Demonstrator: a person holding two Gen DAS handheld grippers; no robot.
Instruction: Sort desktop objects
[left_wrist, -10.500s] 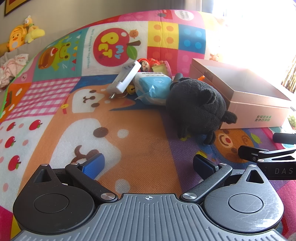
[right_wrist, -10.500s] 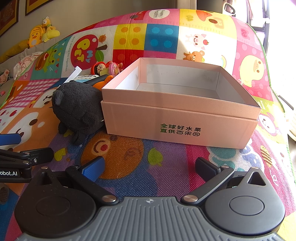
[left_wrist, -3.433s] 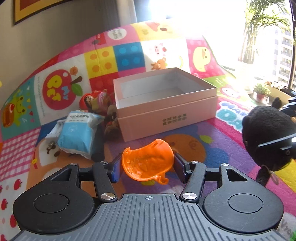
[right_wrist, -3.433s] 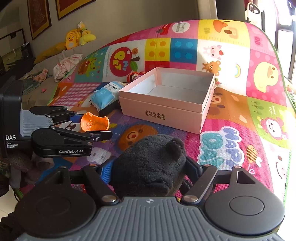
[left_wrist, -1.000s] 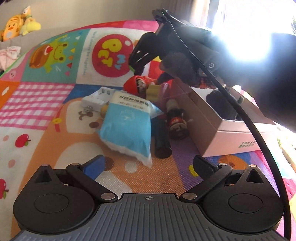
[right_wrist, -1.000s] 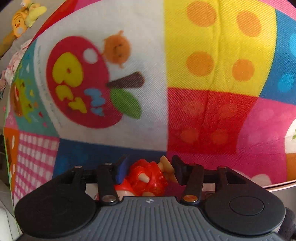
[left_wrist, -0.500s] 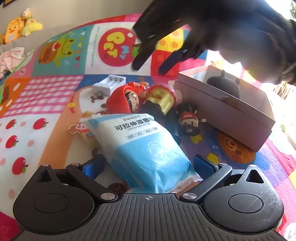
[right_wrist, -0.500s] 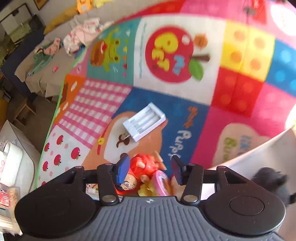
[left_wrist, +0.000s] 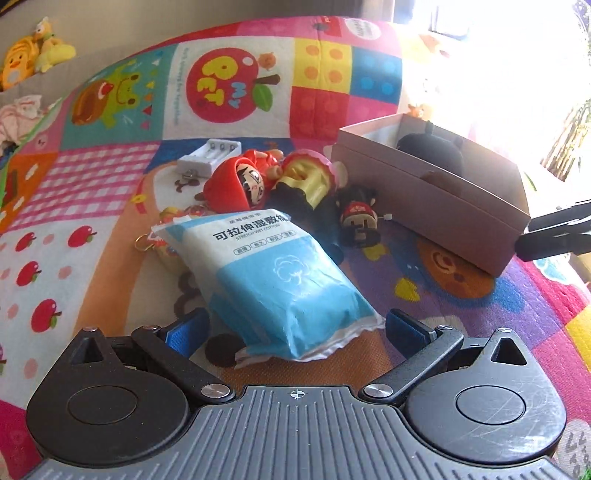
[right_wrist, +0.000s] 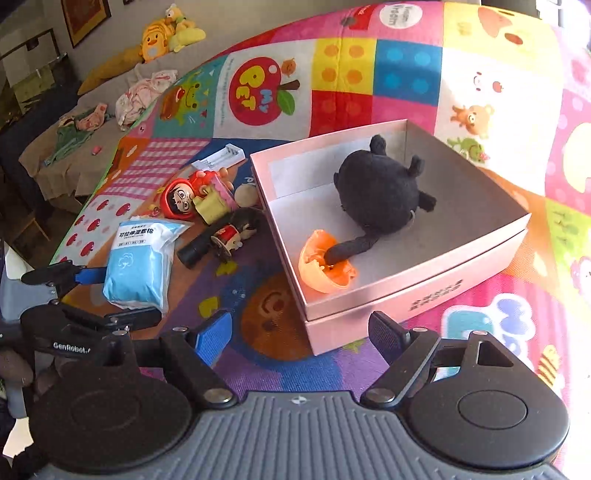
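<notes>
A blue and white wet-cotton pack (left_wrist: 280, 273) lies on the play mat, its near end between the fingers of my left gripper (left_wrist: 295, 328), which is open, its pads clear of the pack. The right wrist view shows that left gripper (right_wrist: 129, 295) straddling the pack (right_wrist: 138, 266). My right gripper (right_wrist: 301, 332) hovers over the near corner of the pink box (right_wrist: 424, 291); its jaws are opening with nothing between them. Inside the box lie a black plush toy (right_wrist: 380, 192) and an orange shell piece (right_wrist: 325, 266).
Beside the box lie a red-hooded doll (left_wrist: 236, 181), a yellow and pink figure (left_wrist: 306, 177), a small dark figure (left_wrist: 358, 219), a black cylinder (right_wrist: 194, 251), a white battery holder (left_wrist: 210, 155) and a keyring (left_wrist: 147, 240). Soft toys and clothes lie beyond the mat.
My right gripper has let go of the red-hooded doll, pulled back over the box's near corner and opened wide. My left gripper has closed in until the pack's end lies between its fingers.
</notes>
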